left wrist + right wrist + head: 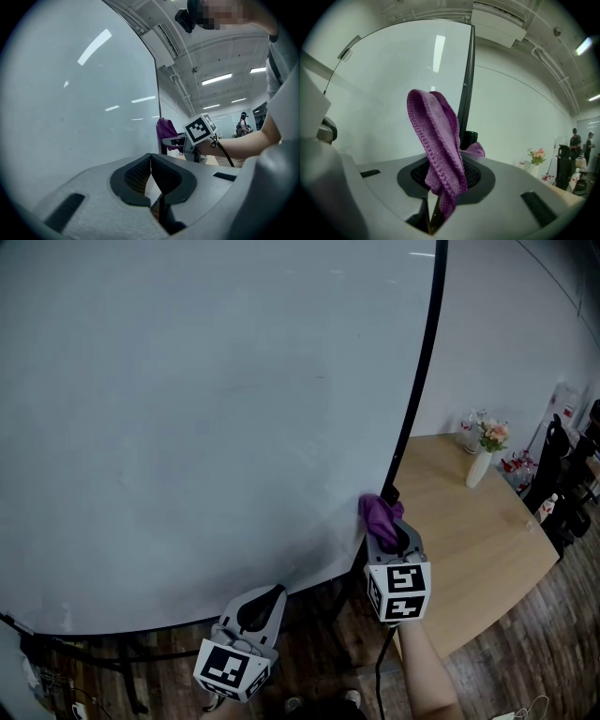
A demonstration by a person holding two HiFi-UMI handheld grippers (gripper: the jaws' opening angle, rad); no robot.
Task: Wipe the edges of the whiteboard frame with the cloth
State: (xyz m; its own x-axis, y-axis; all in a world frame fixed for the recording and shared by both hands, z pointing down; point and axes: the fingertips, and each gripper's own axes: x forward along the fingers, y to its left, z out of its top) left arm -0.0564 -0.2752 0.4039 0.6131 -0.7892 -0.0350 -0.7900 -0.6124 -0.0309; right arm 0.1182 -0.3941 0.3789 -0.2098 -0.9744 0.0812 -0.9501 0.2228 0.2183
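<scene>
The right gripper (386,524), jaws clamping the cloth (377,512), sits low on the frame edge (422,362), which runs upward; the left gripper (267,596) is closed on nothing.

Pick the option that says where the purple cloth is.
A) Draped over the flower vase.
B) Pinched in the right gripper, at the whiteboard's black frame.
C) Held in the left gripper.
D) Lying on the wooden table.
B: the right gripper view shows the purple cloth pinched between the fingers of the right gripper, and the head view puts it at the black frame.
</scene>
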